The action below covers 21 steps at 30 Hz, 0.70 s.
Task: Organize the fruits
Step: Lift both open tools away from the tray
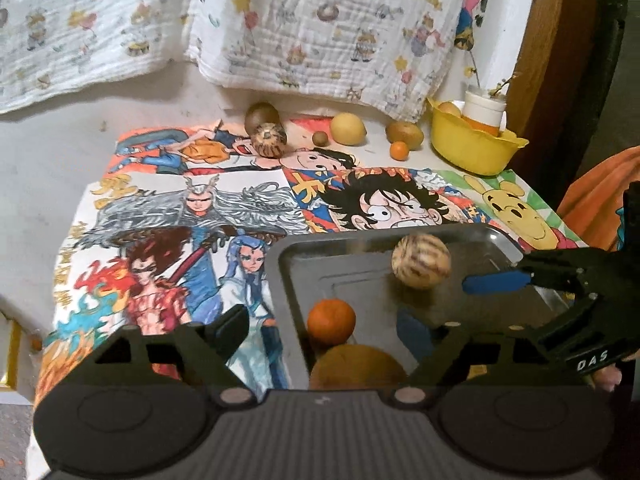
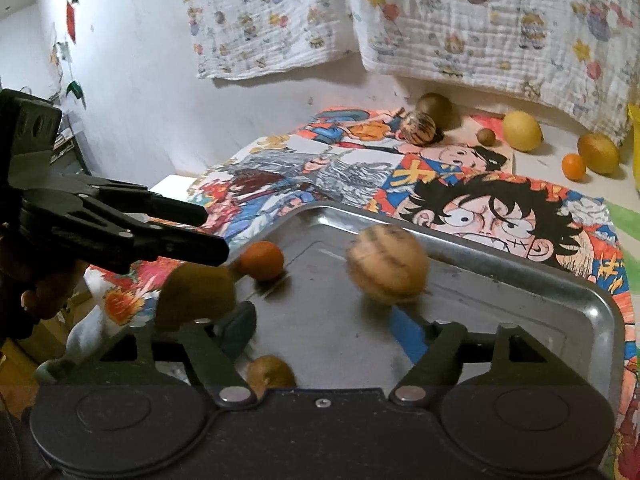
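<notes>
Metal tray (image 1: 500, 240), near edge of the cartoon-print cloth (image 1: 240, 200); holds a striped melon (image 1: 421, 261), a small orange (image 1: 331, 321), a tan pear (image 1: 356, 366) and a brown fruit (image 2: 269, 374). Left gripper (image 1: 324, 322): jaws wide, nothing held, orange between them untouched. Right gripper (image 2: 326, 322): jaws wide, empty, melon just ahead. Far fruits: lemon (image 1: 348, 129), second striped melon (image 1: 268, 139), by the yellow bowl (image 1: 476, 152). Risk: blurred melon looks loose; may roll across smooth tray, knock neighbours or clear the low rim.
</notes>
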Available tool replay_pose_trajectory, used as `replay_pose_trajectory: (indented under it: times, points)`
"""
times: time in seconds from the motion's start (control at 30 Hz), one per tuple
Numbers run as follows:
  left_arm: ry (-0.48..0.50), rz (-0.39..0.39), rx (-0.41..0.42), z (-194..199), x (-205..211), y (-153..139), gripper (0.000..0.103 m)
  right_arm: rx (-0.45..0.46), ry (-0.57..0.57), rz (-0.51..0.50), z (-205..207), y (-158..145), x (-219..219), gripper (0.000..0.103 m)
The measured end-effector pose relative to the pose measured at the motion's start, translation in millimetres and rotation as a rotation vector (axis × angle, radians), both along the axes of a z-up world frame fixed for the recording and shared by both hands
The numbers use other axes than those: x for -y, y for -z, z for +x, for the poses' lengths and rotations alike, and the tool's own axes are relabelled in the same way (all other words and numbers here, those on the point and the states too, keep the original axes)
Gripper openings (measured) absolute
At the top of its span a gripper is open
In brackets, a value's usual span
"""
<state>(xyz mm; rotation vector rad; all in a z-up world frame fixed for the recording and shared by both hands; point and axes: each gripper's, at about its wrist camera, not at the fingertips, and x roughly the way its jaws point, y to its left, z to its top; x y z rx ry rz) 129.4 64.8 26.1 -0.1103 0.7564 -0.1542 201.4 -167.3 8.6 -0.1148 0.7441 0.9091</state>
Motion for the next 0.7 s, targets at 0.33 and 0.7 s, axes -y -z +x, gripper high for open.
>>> replay_pose_trajectory:
  times: [0.33,0.7]
  points:
    - [0.08,0.035,0.085,-53.7,-4.9,-5.3,0.102,0.1,-0.062,-0.056,-44.7,-10.2,6.4,0.096]
    - [0.129,0.142,0.044,-75.1,11.5,4.6,0.102,0.104,0.058,-0.1,-62.7,-12.5,38.5,0.101]
